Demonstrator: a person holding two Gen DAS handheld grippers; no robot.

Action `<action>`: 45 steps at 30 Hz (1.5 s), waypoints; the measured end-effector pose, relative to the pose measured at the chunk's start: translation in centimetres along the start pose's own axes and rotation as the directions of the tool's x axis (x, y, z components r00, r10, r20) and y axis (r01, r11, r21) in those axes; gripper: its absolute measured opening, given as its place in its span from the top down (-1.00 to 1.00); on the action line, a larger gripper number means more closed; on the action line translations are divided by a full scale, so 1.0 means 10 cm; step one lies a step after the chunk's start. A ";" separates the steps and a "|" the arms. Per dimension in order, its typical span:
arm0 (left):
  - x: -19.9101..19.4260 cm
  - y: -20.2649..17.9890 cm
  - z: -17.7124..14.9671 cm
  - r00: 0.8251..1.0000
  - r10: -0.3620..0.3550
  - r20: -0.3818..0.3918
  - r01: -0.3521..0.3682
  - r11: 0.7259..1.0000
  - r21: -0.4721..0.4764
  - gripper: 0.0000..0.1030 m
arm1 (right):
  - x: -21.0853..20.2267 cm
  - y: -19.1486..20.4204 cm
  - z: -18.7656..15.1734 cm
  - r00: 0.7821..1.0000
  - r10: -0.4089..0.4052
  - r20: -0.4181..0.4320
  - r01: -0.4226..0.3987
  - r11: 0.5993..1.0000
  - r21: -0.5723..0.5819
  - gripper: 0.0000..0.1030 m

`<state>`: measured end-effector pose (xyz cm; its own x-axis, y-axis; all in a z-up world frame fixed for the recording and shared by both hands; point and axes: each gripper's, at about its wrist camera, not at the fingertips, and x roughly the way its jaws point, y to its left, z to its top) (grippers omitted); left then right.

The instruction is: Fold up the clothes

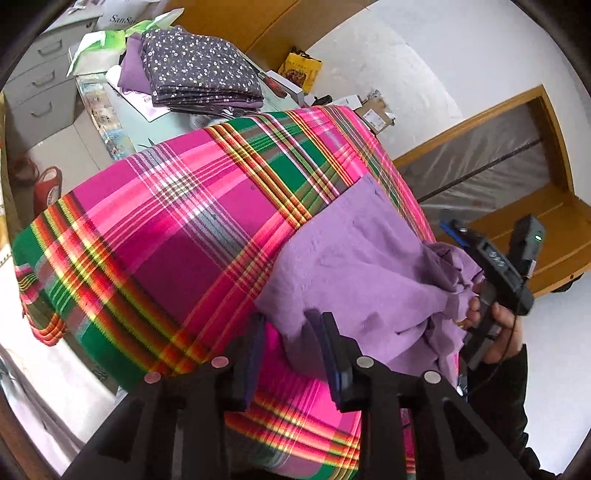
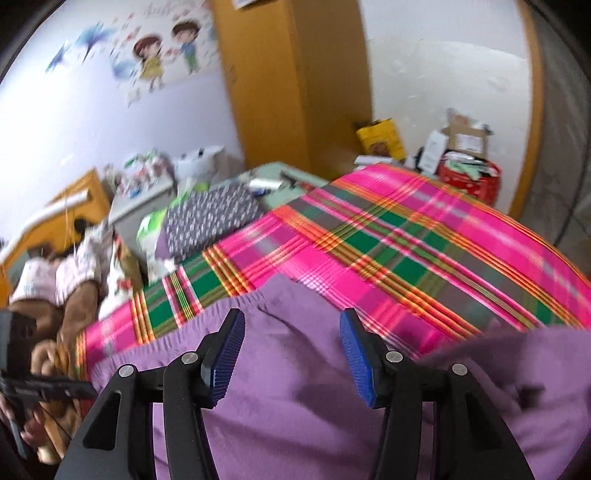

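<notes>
Bag (image 1: 122, 16) lettering "SanSa" (cut off); purple garment (image 1: 354, 258) unlabelled.

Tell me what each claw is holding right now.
Nothing: the left claw stands open around the purple cloth garment's edge; the right claw hangs open above it.

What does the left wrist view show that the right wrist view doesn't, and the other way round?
Only the left wrist view: the left claw open over a corner of the purple garment, the right claw's body and the hand holding it at the garment's bunched far edge, and grey drawers.

Only the right wrist view: the right claw open above the garment's elastic waistband, a cartoon wall sticker, a red basket.

Both: the plaid cloth underneath, the folded floral fabric beyond it.
</notes>
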<state>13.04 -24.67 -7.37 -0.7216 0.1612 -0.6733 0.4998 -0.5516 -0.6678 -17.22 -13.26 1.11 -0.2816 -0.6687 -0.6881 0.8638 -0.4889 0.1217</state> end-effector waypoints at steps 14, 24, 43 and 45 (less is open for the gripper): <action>0.08 0.04 0.14 1.000 -0.027 -0.003 0.027 0.998 -0.048 0.43 | 1.13 -0.15 0.37 0.964 0.078 -0.254 -0.106 0.990 -0.098 -0.08; 0.13 0.03 0.17 1.000 0.004 -0.016 -0.004 1.000 -0.020 0.76 | 1.39 -0.08 0.36 0.921 0.128 -0.369 -0.185 0.975 -0.125 0.29; -0.52 -0.61 0.70 0.968 0.012 0.249 -0.081 0.959 0.270 0.85 | 0.37 0.41 1.20 0.983 -0.119 0.140 0.151 0.957 -0.248 0.86; -0.60 -0.62 0.79 0.960 0.017 0.279 -0.098 0.956 0.277 0.85 | 0.30 0.44 1.33 0.977 -0.120 0.173 0.160 0.958 -0.238 0.86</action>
<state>10.50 -28.65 3.31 -0.8177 -0.0831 -0.5696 0.4156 -0.7698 -0.4844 -19.86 -24.89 9.08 -0.4516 -0.6920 -0.5632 0.8818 -0.4422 -0.1638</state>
